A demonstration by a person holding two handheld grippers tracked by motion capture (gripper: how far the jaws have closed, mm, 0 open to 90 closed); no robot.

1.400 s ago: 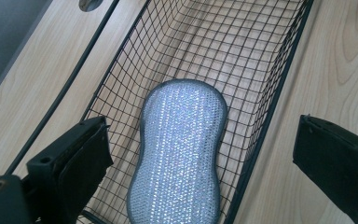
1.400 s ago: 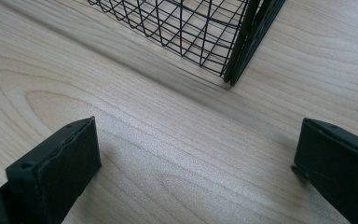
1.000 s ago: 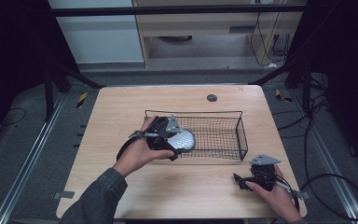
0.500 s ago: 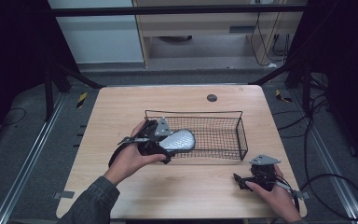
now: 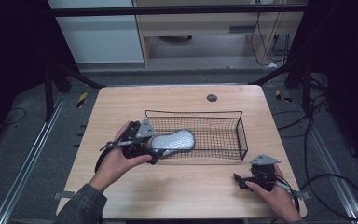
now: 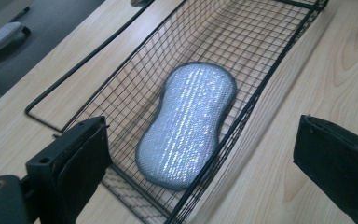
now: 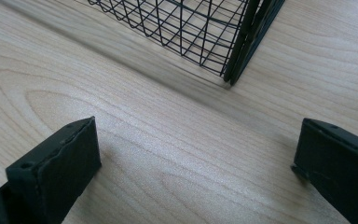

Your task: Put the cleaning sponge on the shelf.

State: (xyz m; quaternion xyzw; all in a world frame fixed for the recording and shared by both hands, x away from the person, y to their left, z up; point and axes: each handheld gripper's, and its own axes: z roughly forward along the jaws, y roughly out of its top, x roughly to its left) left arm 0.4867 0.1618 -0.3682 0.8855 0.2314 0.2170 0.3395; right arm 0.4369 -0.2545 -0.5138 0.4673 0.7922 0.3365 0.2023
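Note:
A silvery grey sponge lies flat on the floor of a black wire basket, in its left half. My left gripper hovers at the basket's left end and is open. One jaw is over the mesh and the other over the table outside the basket's front wall; neither pad touches the sponge. My right gripper rests low over the table by the basket's front right corner. It is open with bare wood between its jaws.
The light wooden table has a small dark round disc near its far edge. Dark floor, metal rails and cables surround the table. A cabinet stands beyond the far edge.
My left hand has drawn back to the left, away from the sponge, which stays lying in the basket. The right hand has kept still.

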